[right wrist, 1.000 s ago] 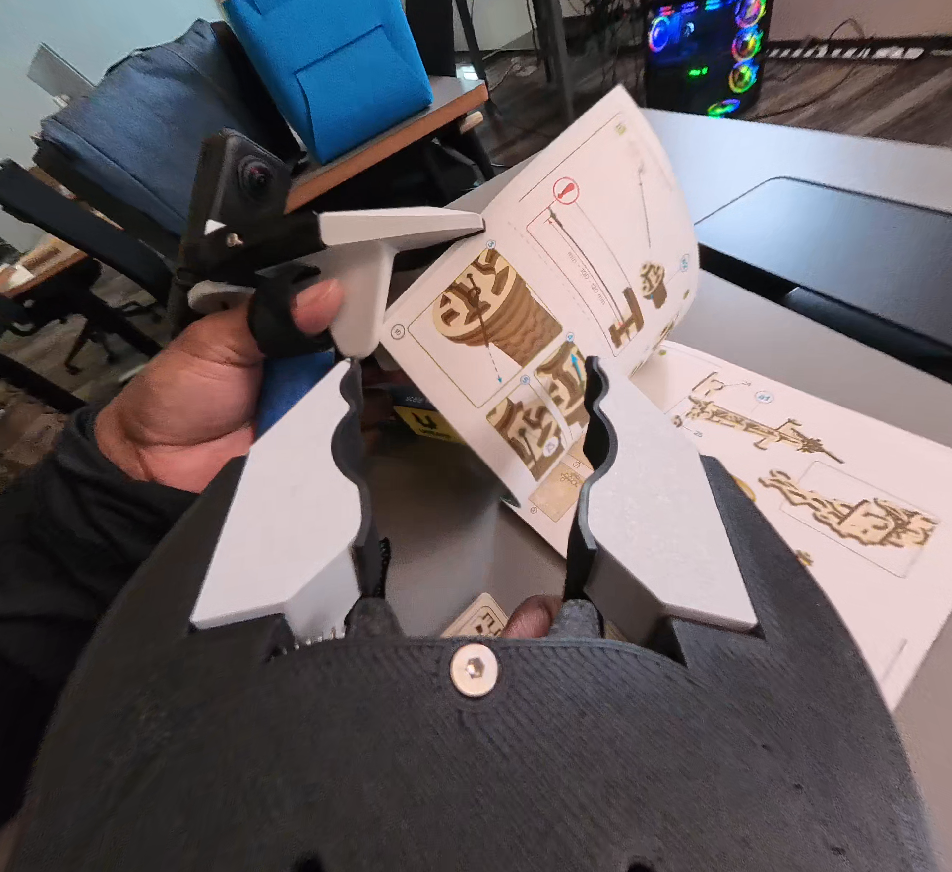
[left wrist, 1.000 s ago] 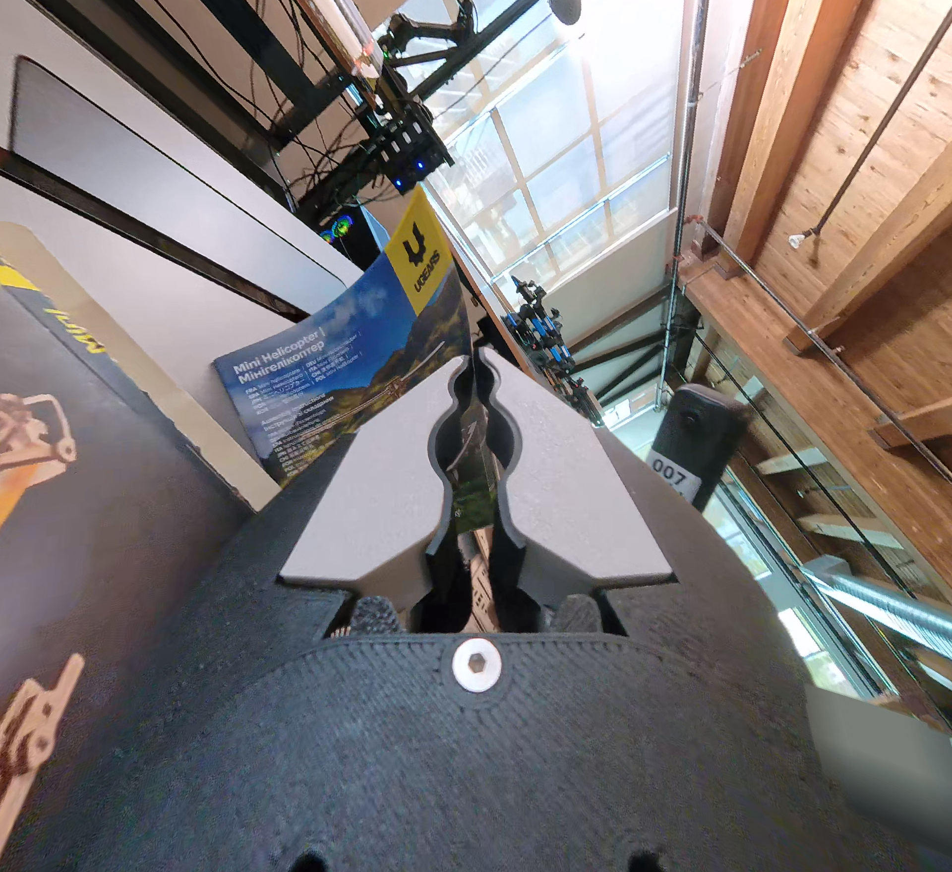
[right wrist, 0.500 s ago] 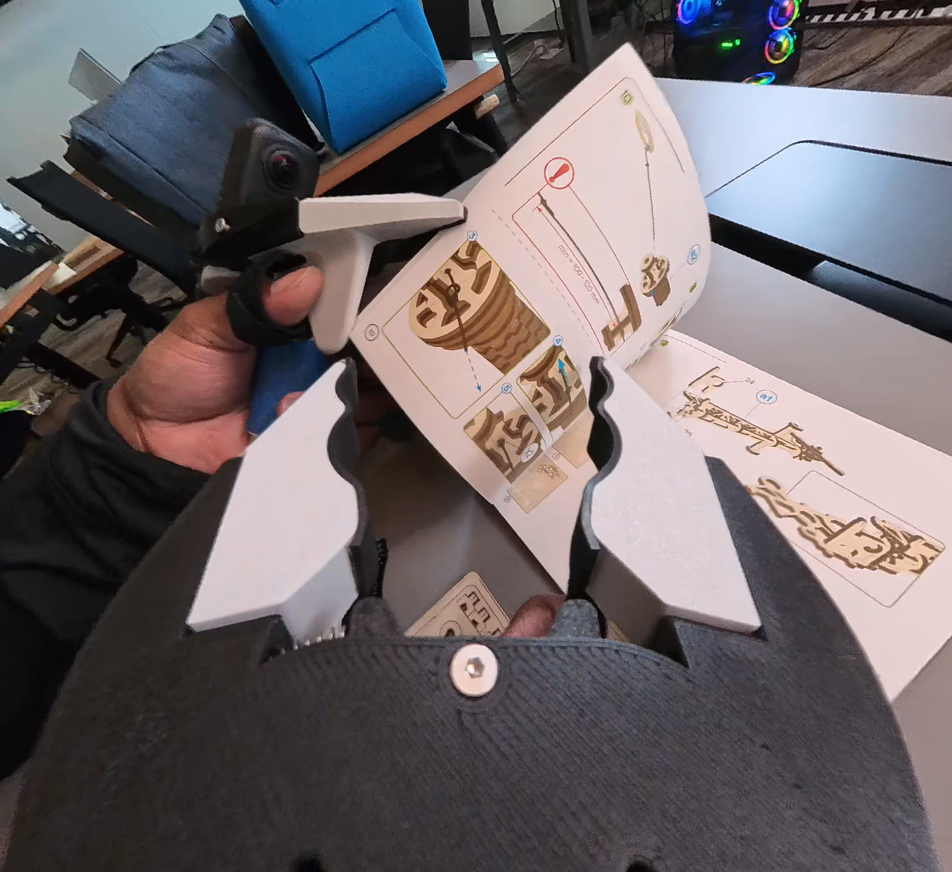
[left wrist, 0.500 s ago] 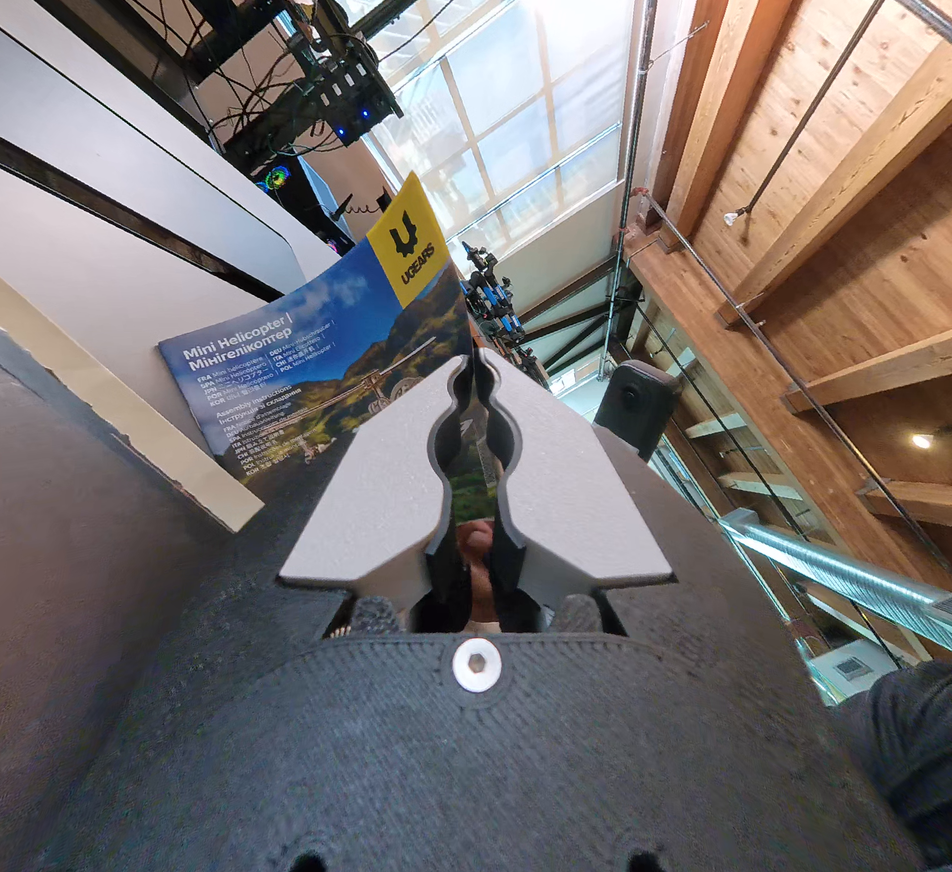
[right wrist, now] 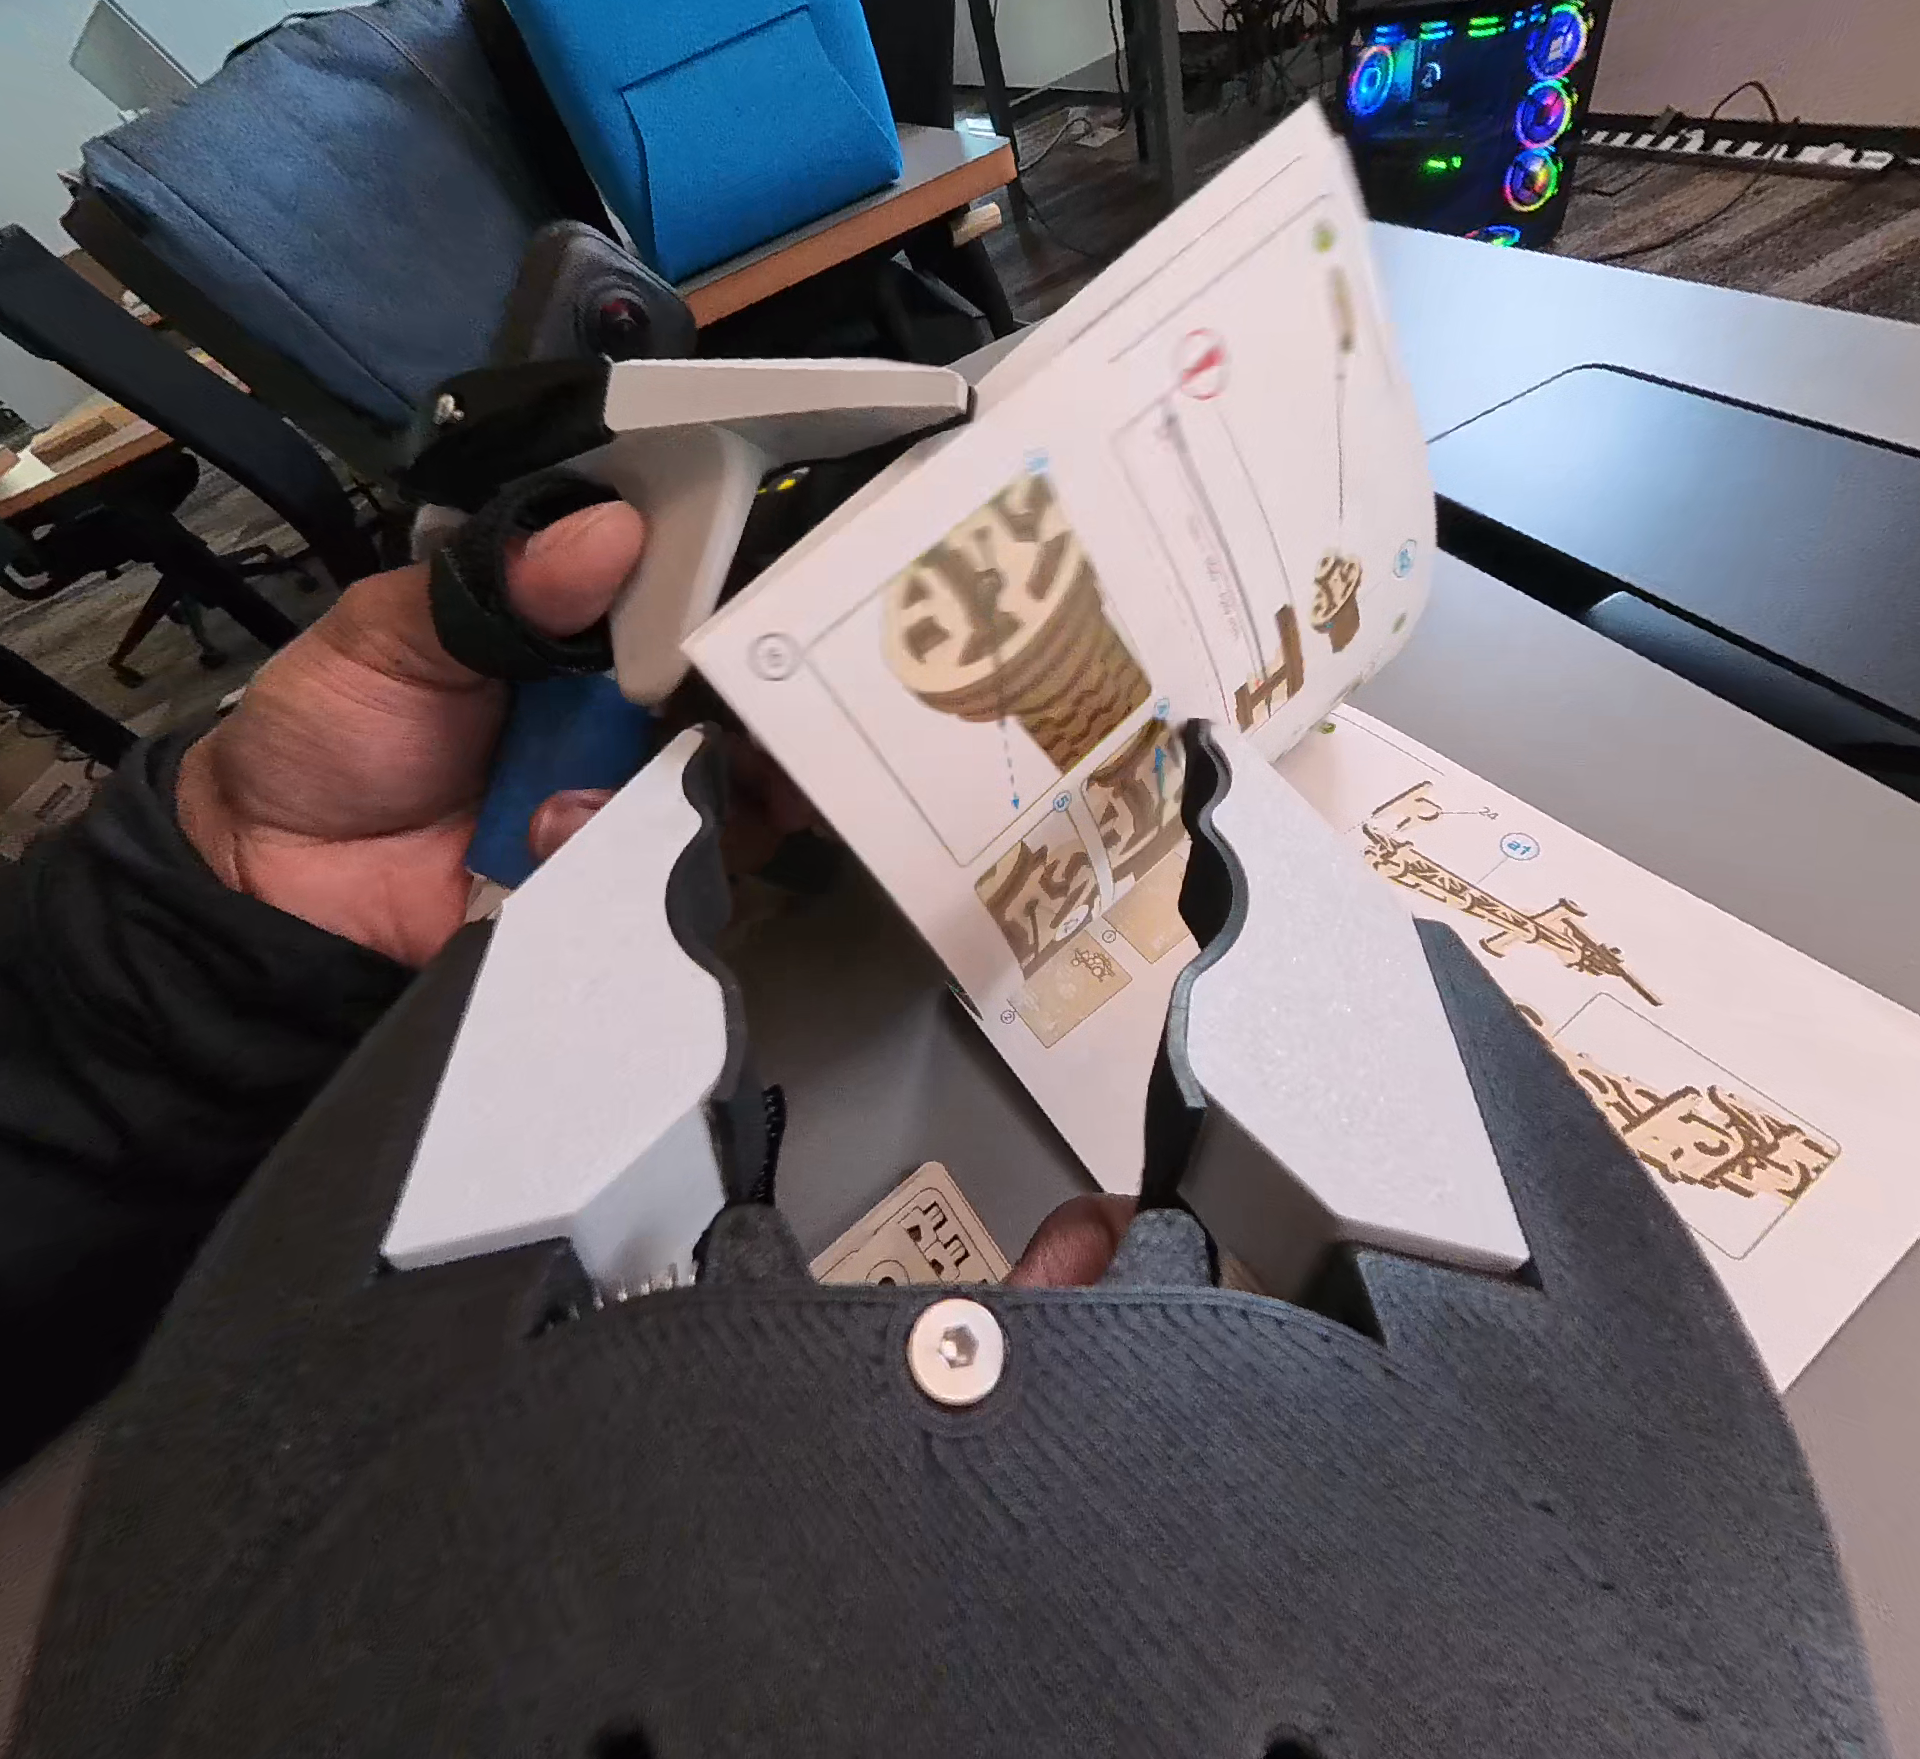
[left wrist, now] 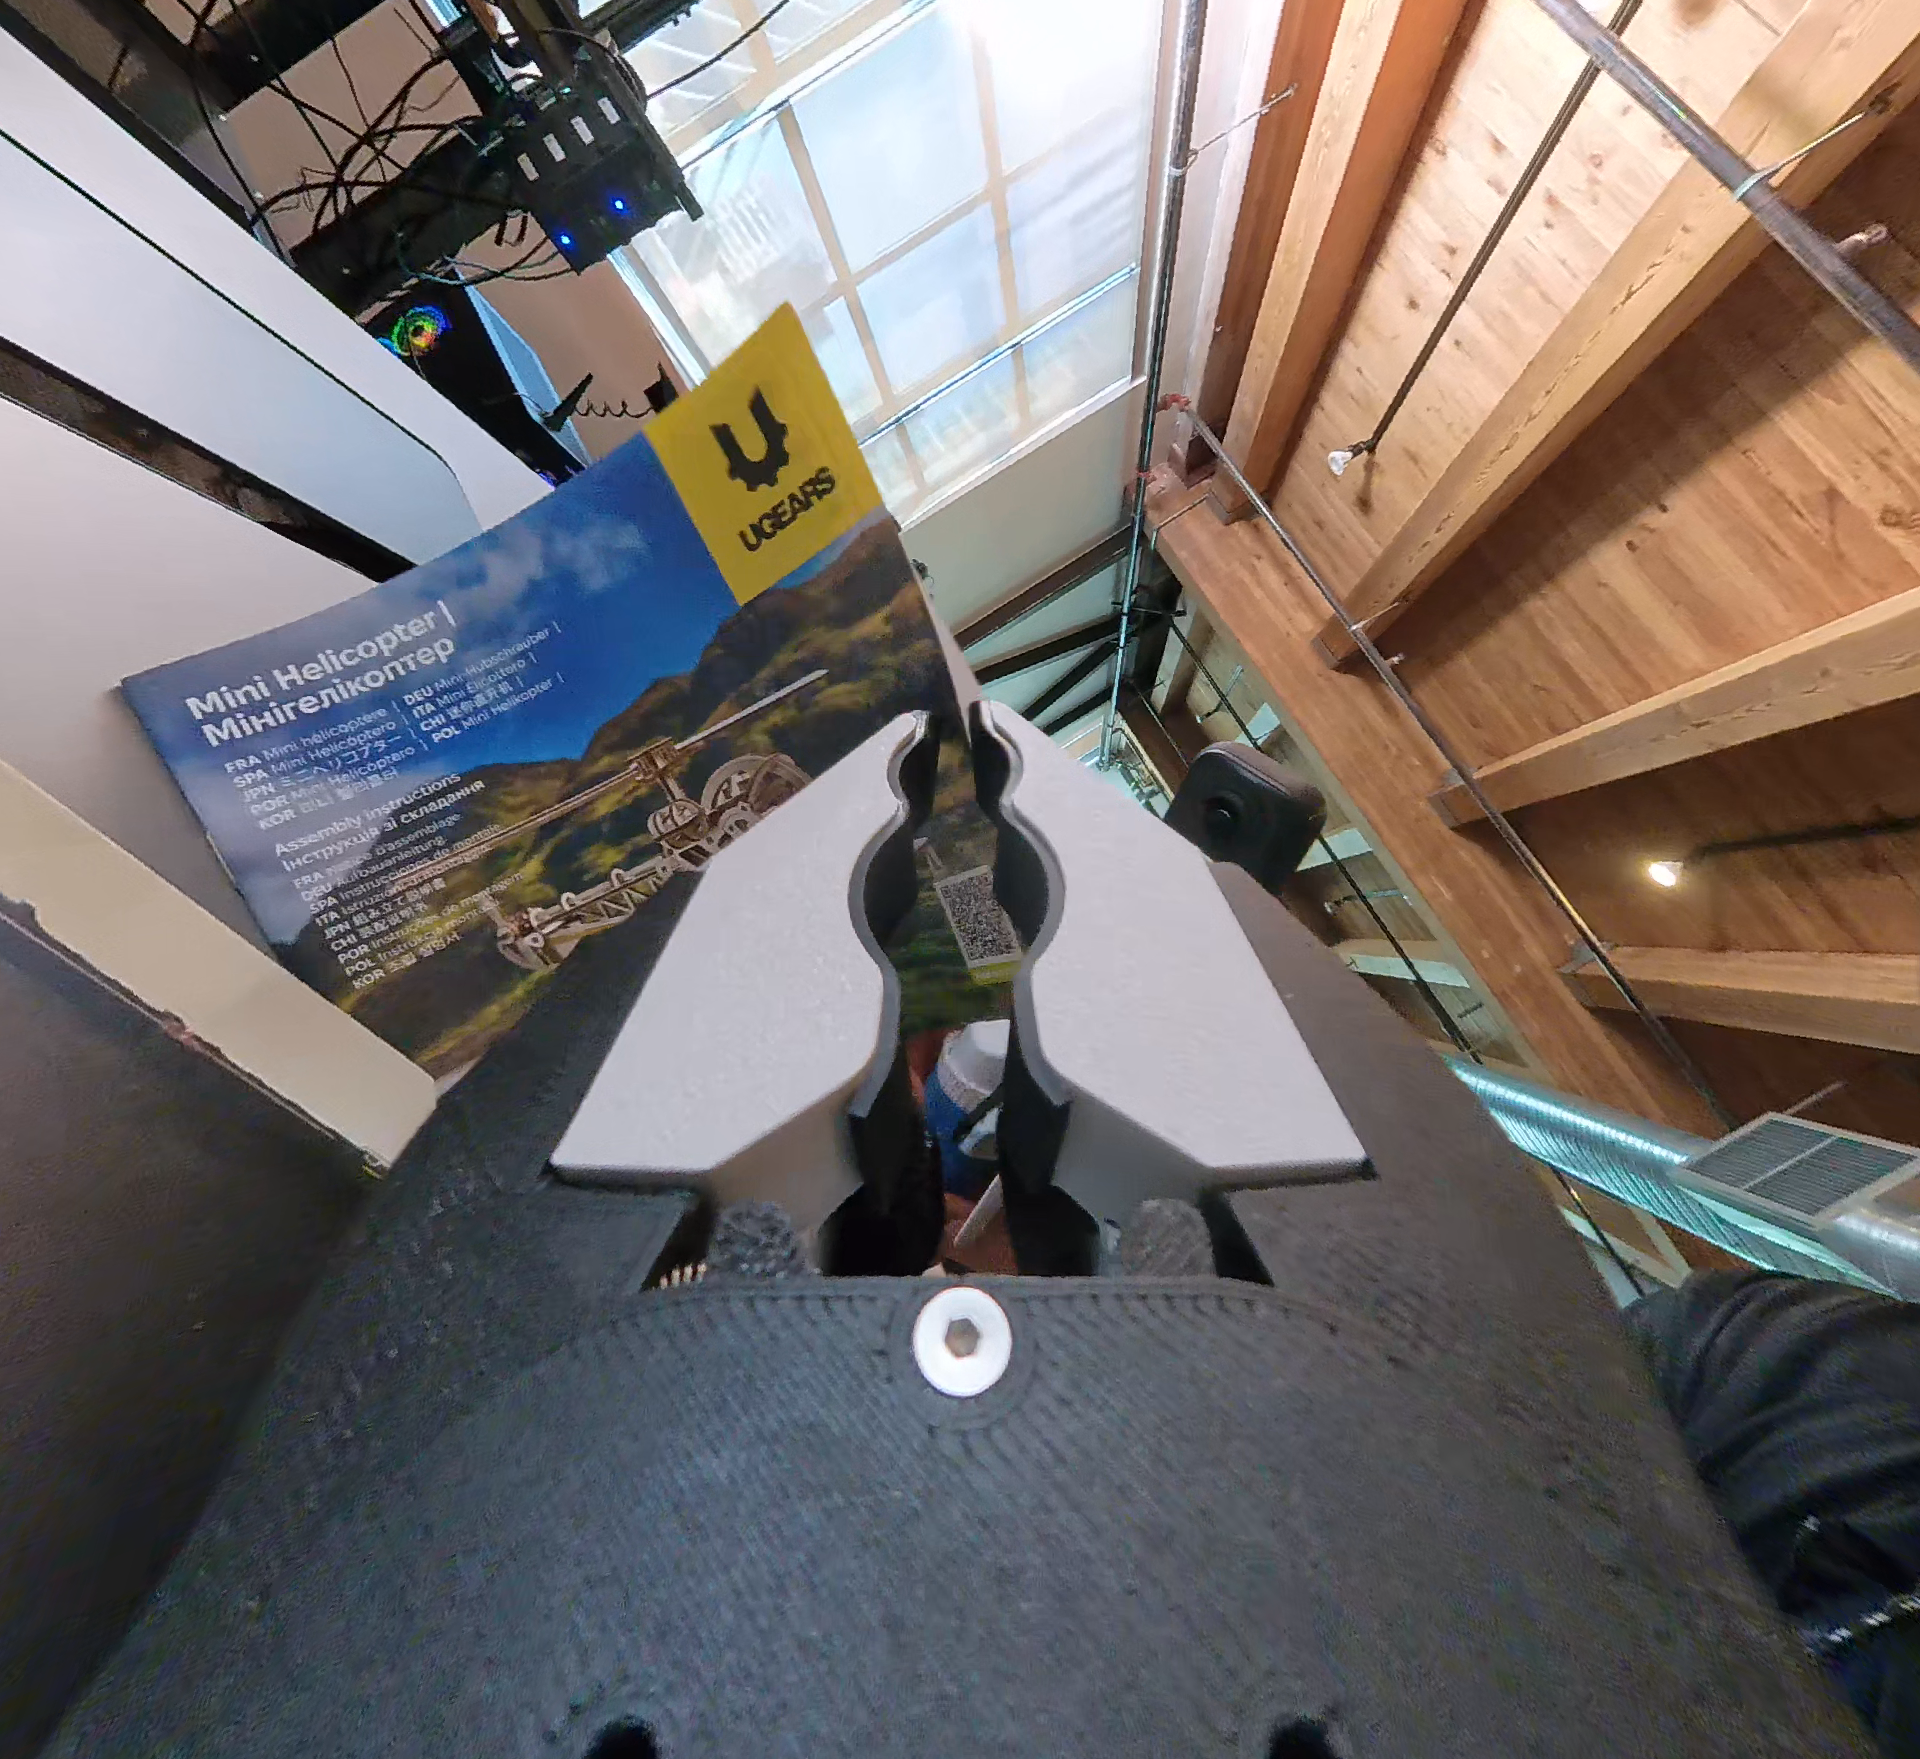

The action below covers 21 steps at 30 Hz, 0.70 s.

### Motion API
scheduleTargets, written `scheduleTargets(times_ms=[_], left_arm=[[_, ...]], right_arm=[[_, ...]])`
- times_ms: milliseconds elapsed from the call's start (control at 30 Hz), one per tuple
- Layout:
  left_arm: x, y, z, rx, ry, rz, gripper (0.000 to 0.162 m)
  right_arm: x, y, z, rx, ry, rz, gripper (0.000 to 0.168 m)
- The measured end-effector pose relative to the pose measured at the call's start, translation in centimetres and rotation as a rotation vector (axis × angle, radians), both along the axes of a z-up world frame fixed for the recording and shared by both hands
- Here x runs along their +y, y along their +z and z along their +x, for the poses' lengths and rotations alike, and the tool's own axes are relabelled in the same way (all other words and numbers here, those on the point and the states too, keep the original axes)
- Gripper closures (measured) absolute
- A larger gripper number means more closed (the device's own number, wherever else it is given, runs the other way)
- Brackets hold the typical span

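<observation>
My left gripper (left wrist: 951, 722) is shut on the edge of a page of an assembly booklet (left wrist: 582, 733), whose blue and yellow cover faces its camera. In the right wrist view the left gripper (right wrist: 935, 400), held by a hand (right wrist: 343, 774), pinches the lifted white page (right wrist: 1091, 587) up off the table. That page curls upright over the open booklet's flat page (right wrist: 1558, 971), which lies on the grey table (right wrist: 1558, 701). My right gripper (right wrist: 951, 753) is open and empty, just in front of the lifted page's lower part. A wooden parts sheet (right wrist: 914, 1226) shows low between its fingers.
A black mat (right wrist: 1714, 483) lies on the table at the right. Behind stand a blue felt bag (right wrist: 707, 47) on a desk, a dark blue backpack (right wrist: 312, 171), office chairs and a computer case with coloured fans (right wrist: 1475, 88). A dark box (left wrist: 125, 1242) is at the left. Across from one pair of fingers to the other is roughly 5 cm.
The left gripper has lifted the page higher and swung it to the right, so it stands more upright. The right gripper has stayed open and shifted slightly closer to the page.
</observation>
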State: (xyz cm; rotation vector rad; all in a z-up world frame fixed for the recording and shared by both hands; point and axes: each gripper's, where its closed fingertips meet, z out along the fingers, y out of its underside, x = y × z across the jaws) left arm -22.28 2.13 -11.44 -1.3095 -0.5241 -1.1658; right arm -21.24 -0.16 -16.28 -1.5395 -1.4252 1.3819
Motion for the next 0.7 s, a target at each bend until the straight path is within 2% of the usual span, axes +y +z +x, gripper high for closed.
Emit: scheduleTargets(times_ms=[233, 467, 700], left_arm=[[0.2, -0.1, 0.2, -0.001, -0.007, -0.004, 0.154], [0.2, -0.2, 0.5, 0.031, -0.019, -0.038, 0.136], [-0.1, -0.1, 0.4, 0.040, -0.025, -0.046, 0.135]], right_arm=[[0.0, 0.0, 0.0, -0.003, -0.002, 0.039, 0.080], [-0.7, 1.0, 0.0, 0.049, 0.009, 0.147, 0.082], [-2.1, 1.5, 0.0, 0.082, 0.053, 0.220, 0.084]])
